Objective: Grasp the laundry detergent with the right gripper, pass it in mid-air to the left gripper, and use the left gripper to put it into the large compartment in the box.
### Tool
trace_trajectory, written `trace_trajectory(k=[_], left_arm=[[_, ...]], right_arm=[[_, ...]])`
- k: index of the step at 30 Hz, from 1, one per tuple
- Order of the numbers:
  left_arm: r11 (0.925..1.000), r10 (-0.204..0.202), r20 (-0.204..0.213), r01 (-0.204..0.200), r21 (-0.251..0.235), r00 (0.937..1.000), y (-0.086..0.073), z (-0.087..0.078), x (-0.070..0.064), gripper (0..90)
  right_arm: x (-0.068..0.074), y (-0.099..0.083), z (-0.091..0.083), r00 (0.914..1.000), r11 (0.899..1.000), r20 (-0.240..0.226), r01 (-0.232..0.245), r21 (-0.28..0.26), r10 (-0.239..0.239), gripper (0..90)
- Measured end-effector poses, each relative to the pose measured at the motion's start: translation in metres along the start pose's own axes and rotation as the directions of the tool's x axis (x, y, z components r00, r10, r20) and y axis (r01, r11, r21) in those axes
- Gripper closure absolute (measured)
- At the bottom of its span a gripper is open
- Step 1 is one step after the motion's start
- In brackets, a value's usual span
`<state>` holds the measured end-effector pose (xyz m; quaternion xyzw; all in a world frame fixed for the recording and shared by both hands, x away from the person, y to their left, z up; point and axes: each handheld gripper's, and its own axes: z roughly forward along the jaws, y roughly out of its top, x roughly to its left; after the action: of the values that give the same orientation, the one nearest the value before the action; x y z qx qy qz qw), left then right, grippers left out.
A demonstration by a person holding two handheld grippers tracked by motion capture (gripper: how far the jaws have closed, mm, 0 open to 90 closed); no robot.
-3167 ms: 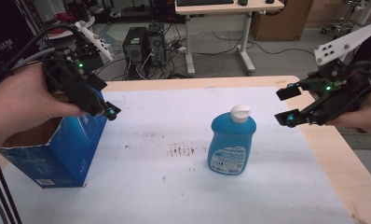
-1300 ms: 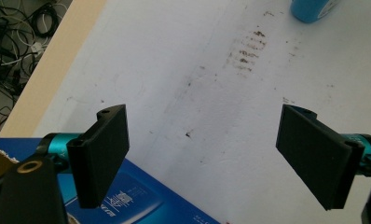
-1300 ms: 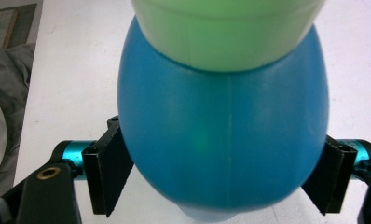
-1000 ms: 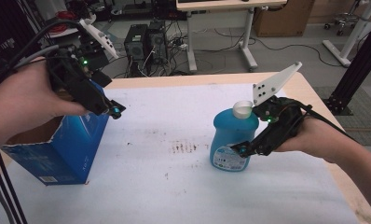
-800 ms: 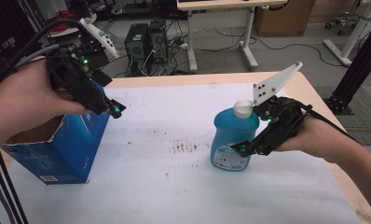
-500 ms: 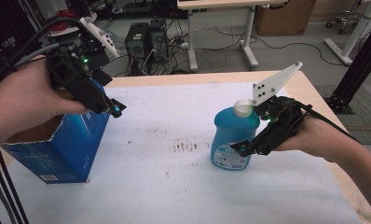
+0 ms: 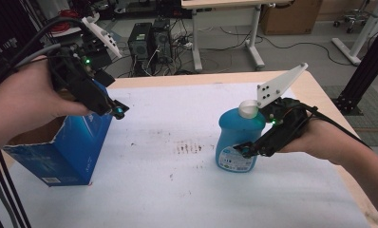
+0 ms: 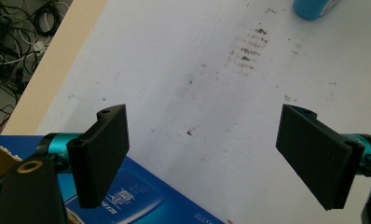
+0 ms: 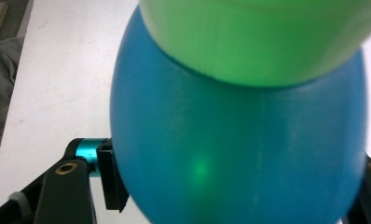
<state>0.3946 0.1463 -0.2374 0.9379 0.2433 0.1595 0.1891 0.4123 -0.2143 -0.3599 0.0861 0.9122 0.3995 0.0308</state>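
Since three seconds back my right gripper point(image 7: 246, 151) has crossed from the bench's right edge to the blue dish-soap bottle point(image 7: 235, 137), and over the last second it has hardly shifted. Bottle stands upright on the white sheet point(image 7: 187, 190), right of centre, pale cap point(image 7: 247, 109) on top. High view: right gripper comes in from the right, low on the bottle body, beside the label; grey three-cornered plate point(image 7: 281, 85) sticks up behind the cap. Right gripper view: blue body point(image 9: 239, 154) sits between my jaws, near jaw pad touching its left flank, far jaw at the frame's right edge, so the jaws are closed on the bottle at about its full width. Bottle base rests on the sheet. Left gripper point(image 7: 115, 110) hovers above the open blue carton point(image 7: 63, 147) at the bench's left, same place as before. Left gripper view: jaws wide apart, nothing between them, carton top point(image 8: 141, 200) below the near jaw, brown smudges point(image 8: 247, 46) on the sheet ahead. Light wooden bench edge point(image 7: 320, 95) shows past the sheet on the right.
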Motion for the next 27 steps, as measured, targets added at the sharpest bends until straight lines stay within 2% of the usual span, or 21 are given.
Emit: trace_trajectory(k=[11,19,27], left_arm=[[1.0,0.001,-0.001,-0.001,0.001,1.0,0.0002,0.0001,-0.0007,17.3],[1.0,-0.006,-0.002,0.006,-0.003,1.0,-0.0001,-0.0001,-0.0014,17.3],[1.0,0.0,0.0,0.0,-0.001,1.0,-0.0005,-0.0003,-0.0011,17.3]], right_arm=[[0.0,-0.0001,0.0012,1.0,1.0,0.009,0.004,-0.002,-0.004,33.0],[0.0017,-0.0002,0.0022,0.9995,1.0,0.017,0.026,0.002,-0.026,41.2],[0.0029,-0.0002,0.0023,0.9987,0.999,0.033,0.039,-0.001,-0.039,42.5]])
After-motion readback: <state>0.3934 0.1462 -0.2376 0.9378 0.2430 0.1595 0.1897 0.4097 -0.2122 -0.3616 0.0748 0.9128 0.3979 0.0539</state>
